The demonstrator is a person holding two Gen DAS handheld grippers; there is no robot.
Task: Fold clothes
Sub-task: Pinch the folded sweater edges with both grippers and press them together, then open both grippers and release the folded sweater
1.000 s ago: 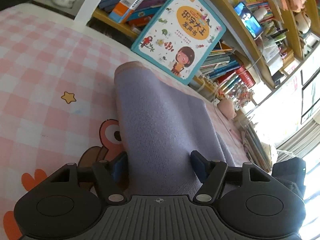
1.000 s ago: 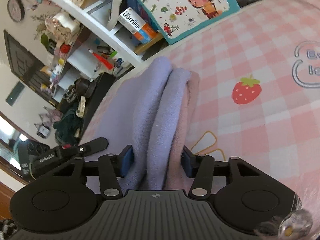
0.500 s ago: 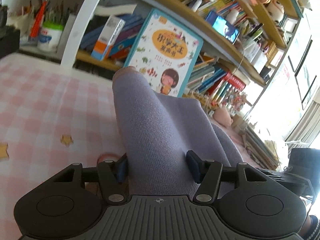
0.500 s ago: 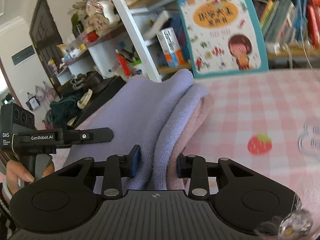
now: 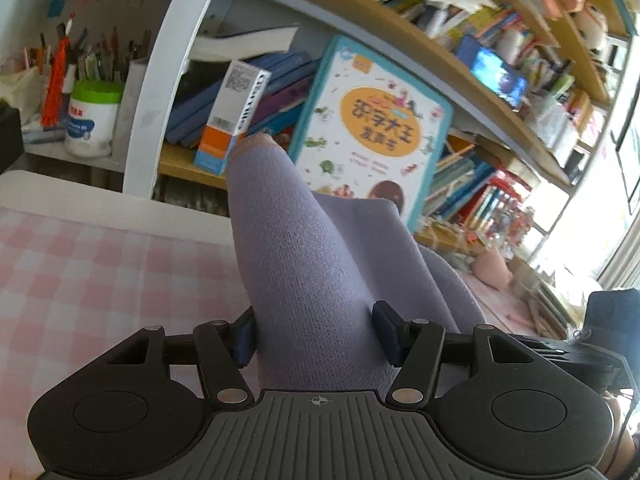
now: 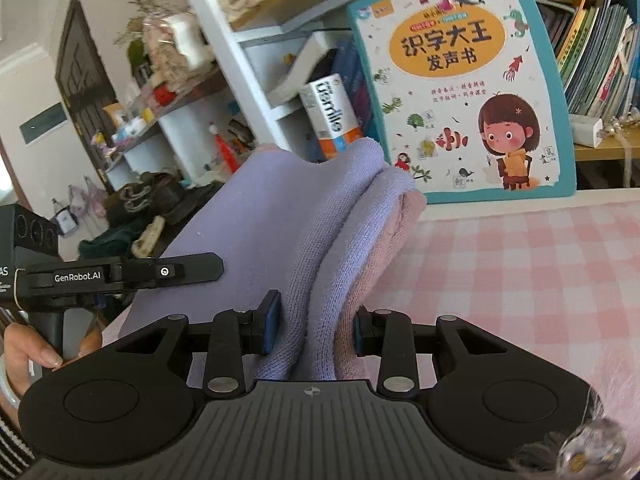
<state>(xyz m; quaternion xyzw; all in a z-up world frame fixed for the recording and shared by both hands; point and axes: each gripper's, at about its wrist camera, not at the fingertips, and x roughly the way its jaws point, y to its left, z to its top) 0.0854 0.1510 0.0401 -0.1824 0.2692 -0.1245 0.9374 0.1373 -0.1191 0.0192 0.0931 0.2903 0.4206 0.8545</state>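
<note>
Nearest in the left wrist view, the left gripper (image 5: 316, 334) is seen clenched on a thick fold of the lavender knitted garment (image 5: 304, 264), its blue-padded fingers (image 5: 386, 336) pressed against the cloth on both sides. In the right wrist view, the right gripper (image 6: 316, 326) is likewise clamped on the bunched layers of the same lavender garment (image 6: 280, 220), a pinkish inner layer being caught against the right-hand pad. At the left edge of that view, the other black gripper is seen gripped by a hand (image 6: 24, 344), with a striped sleeve (image 6: 12, 440) just below it. The garment is held between the two grippers, and it is stretched away from them towards the far side, its far fold raised in front of the shelves. Beneath and to the sides, the pink-and-white checked cloth (image 6: 520, 280) is spread over the surface. Farther off, a teal-bordered children's picture book with an orange oval title (image 6: 460, 80) is propped upright against the wooden bookshelf (image 5: 480, 100), and a white-and-orange carton (image 6: 332, 116) is stood just to its left. At the far left of the left wrist view, a white tub with a green lid (image 5: 92, 120) is set on a shelf, pens being bunched behind it.
</note>
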